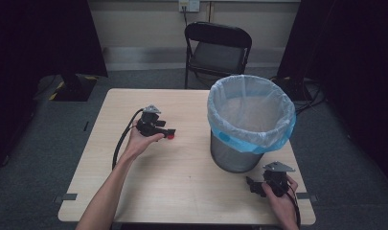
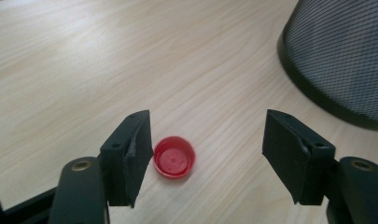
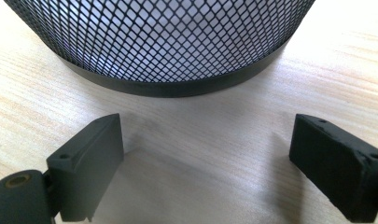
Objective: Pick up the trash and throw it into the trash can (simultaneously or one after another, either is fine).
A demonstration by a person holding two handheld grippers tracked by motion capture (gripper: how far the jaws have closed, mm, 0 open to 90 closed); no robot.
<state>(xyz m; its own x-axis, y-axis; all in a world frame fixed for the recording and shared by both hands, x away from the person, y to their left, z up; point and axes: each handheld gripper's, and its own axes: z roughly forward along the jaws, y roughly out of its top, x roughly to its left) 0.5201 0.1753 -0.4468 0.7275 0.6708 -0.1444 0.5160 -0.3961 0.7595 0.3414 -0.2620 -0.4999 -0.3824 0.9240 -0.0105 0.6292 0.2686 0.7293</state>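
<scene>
From the high view, a person's left hand holds the left black two-jaw gripper (image 1: 169, 133) low over the pale wood-grain table (image 1: 182, 177), its tips at a small round red plastic bottle cap (image 1: 171, 136) lying on the tabletop. A black cable loops from that gripper back along the forearm. Well to the gripper's far side stands a black wire-mesh wastebasket (image 1: 239, 153) lined with a pale blue plastic bag (image 1: 251, 112). The right black two-jaw gripper (image 1: 253, 186), held in the person's right hand near the table's near edge, sits just beside the basket's base, jaws pointed toward the table's middle. A black folding chair (image 1: 218, 50) stands behind the table.

In the left gripper view, the cap (image 2: 174, 157) lies open side up on the table (image 2: 130, 56) between the spread jaws, close against the left-hand jaw and well apart from the right-hand one; whether it touches the left-hand pad cannot be told. The gripper (image 2: 207, 156) is released, pressing on nothing. The basket's mesh wall (image 2: 340, 51) rises beyond the right-hand jaw.

In the right gripper view, the gripper (image 3: 205, 158) has its jaws parted wide over bare tabletop (image 3: 200, 186), nothing between them. The wastebasket's mesh and solid black bottom rim (image 3: 177, 51) stand straight ahead, near the jaw tips.
</scene>
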